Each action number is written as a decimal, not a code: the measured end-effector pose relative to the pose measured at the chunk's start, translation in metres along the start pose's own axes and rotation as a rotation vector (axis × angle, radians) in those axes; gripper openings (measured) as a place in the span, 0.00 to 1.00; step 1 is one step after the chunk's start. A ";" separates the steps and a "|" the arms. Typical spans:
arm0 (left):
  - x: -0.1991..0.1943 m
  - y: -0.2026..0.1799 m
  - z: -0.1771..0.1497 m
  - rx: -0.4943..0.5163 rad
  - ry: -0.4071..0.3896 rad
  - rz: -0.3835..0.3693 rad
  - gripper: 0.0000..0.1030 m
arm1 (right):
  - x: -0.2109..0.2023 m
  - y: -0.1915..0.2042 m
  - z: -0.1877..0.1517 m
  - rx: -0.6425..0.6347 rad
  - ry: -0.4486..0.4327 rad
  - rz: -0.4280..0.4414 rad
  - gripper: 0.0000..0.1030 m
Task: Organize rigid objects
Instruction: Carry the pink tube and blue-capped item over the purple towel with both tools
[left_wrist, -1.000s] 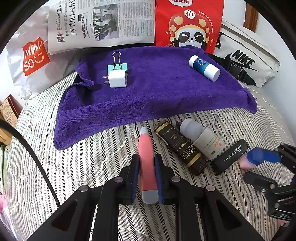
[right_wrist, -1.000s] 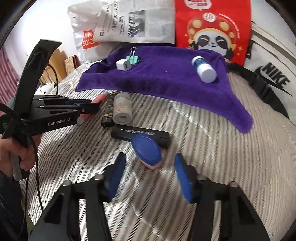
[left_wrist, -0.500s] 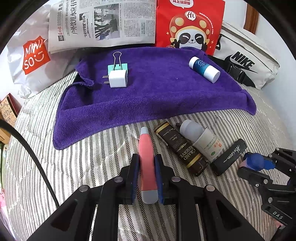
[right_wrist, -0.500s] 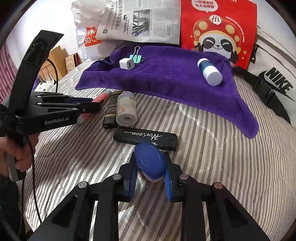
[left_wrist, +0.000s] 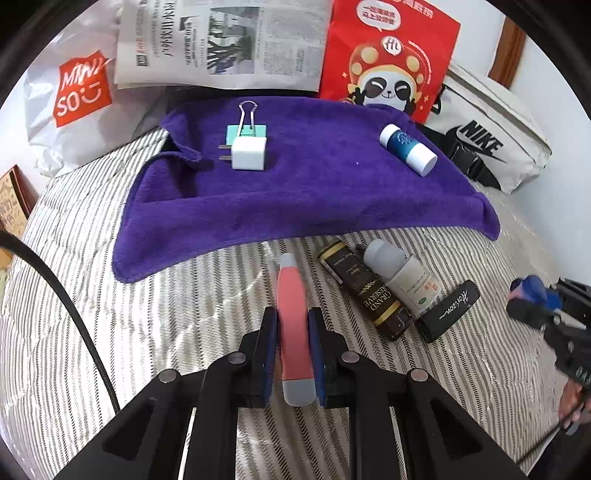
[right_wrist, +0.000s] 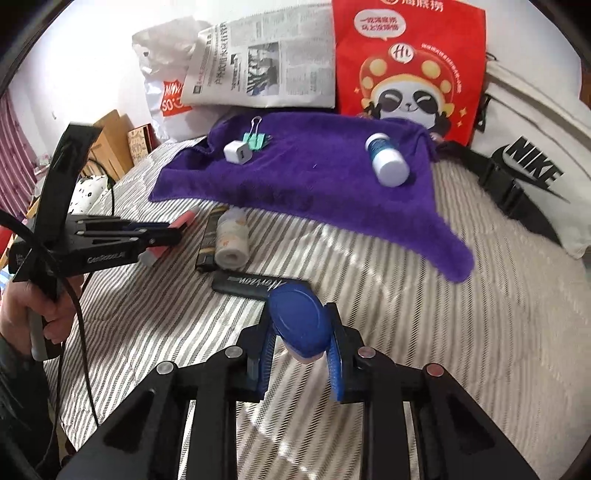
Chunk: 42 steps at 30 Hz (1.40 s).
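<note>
My left gripper is shut on a coral-pink tube with a grey end, just in front of the purple towel. My right gripper is shut on a blue-capped pink bottle, lifted a little off the striped bedcover. On the towel lie a white charger plug, a teal binder clip and a blue-and-white bottle. Beside the pink tube lie a dark brown bottle, a white bottle and a black Horizon case.
A newspaper, a white Miniso bag, a red panda bag and a white Nike bag line the back. A black cable runs along the left. A person's hand holds the left gripper's handle.
My right gripper closed on the blue-capped bottle and raised it off the bedcover. The left gripper has stayed shut on the pink tube, nearly still.
</note>
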<state>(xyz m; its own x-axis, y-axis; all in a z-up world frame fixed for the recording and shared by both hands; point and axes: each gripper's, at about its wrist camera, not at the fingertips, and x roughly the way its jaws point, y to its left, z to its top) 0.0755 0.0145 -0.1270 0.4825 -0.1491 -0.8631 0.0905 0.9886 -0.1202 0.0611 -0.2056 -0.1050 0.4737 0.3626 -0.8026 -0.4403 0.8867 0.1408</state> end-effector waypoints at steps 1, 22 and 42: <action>-0.001 0.001 0.001 -0.002 -0.001 0.000 0.16 | -0.002 -0.002 0.004 -0.002 -0.005 -0.008 0.24; -0.030 0.017 0.068 0.028 -0.059 0.010 0.16 | -0.013 -0.038 0.118 -0.052 -0.062 -0.008 0.24; 0.031 0.011 0.151 0.076 -0.055 -0.027 0.16 | 0.068 -0.064 0.191 0.013 -0.033 0.015 0.25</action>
<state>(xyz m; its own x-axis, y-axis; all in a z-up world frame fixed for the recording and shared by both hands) 0.2233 0.0181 -0.0807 0.5261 -0.1783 -0.8315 0.1690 0.9802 -0.1033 0.2670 -0.1831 -0.0577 0.4922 0.3850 -0.7807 -0.4379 0.8847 0.1602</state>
